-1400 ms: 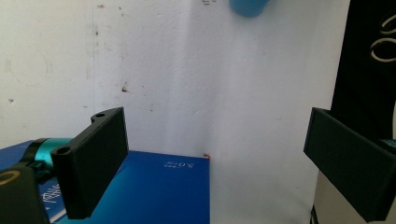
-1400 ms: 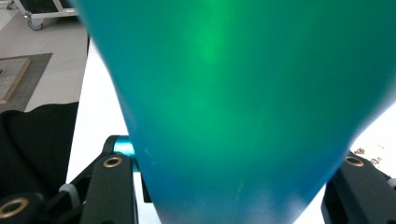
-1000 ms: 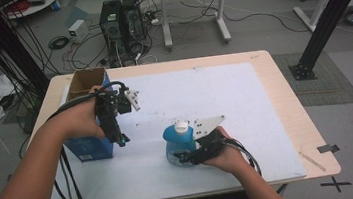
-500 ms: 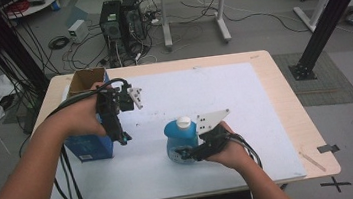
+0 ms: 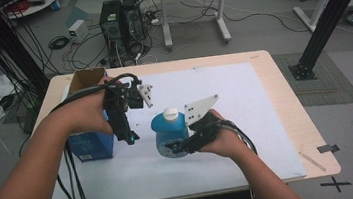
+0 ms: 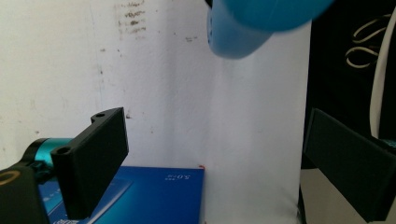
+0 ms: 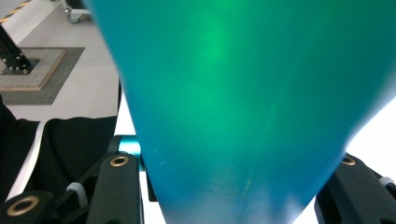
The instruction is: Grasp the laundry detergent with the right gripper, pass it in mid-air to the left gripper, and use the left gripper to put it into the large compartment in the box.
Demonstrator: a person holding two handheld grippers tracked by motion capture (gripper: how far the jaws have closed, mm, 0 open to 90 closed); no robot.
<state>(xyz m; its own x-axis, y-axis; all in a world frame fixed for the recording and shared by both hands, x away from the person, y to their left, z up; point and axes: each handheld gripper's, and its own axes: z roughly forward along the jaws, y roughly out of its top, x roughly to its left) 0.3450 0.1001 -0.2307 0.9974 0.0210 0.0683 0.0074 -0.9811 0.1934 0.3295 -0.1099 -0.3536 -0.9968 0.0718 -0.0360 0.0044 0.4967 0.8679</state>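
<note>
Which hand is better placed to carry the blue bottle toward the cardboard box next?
Probably the right: the right gripper is already shut on the blue bottle. The left gripper hangs open beside the cardboard box.

We see a bottle (image 5: pixel 170 133) at the bench's (image 5: pixel 265 99) middle, a box (image 5: pixel 88 139) left of it, computer towers (image 5: pixel 122 20) on the floor beyond.

Your high view looks forward and down over the whole table (image 5: pixel 286 112) from above your side. Your left gripper view faces down at the sheet (image 6: pixel 154 93) from close. Your right gripper view sits nearly against the bottle (image 7: pixel 243 102), which all three share.
</note>
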